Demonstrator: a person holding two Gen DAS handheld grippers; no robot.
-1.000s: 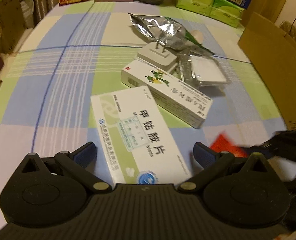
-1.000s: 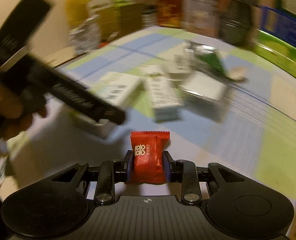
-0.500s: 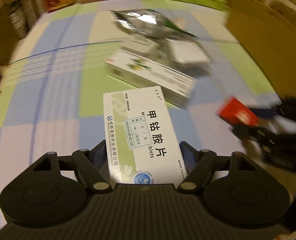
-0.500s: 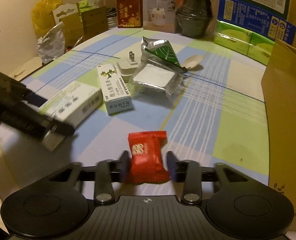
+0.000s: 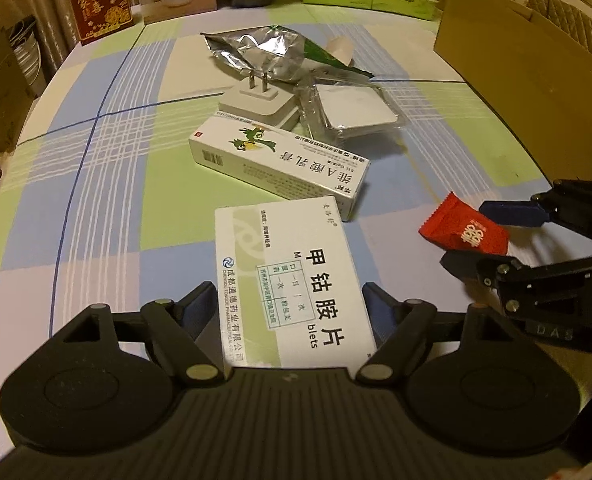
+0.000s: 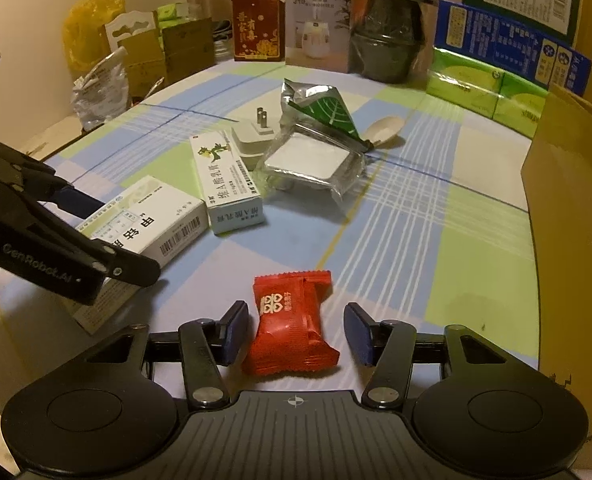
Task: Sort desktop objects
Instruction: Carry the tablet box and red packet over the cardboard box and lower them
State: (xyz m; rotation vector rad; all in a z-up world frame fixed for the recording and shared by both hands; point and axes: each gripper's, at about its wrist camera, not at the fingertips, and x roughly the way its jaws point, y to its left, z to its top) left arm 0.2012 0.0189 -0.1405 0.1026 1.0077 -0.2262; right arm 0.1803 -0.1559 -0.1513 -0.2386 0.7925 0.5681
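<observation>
A white and green medicine box [image 5: 292, 272] lies lengthwise between the fingers of my left gripper [image 5: 288, 296], which is shut on its long sides. In the right wrist view the same box [image 6: 148, 224] shows at the left, under the left gripper's black fingers [image 6: 76, 256]. A red candy packet [image 6: 292, 320] rests on the checked tablecloth between the pads of my right gripper [image 6: 296, 320]. That gripper is open, with a gap on each side of the packet. The left wrist view shows the candy [image 5: 463, 232] and right gripper [image 5: 471, 236] at the right.
Mid-table lie a long white ointment box [image 5: 280, 168], a white plug adapter [image 5: 256, 100], a silver foil pouch [image 5: 256, 48] and a clear-wrapped white pad [image 5: 355, 112]. A cardboard box [image 6: 575, 200] stands on the right. Green tissue packs [image 6: 483, 84] and cartons line the far edge.
My right gripper went from shut on the red candy to open, and the candy now lies on the cloth. My left gripper's fingers closed in onto the medicine box.
</observation>
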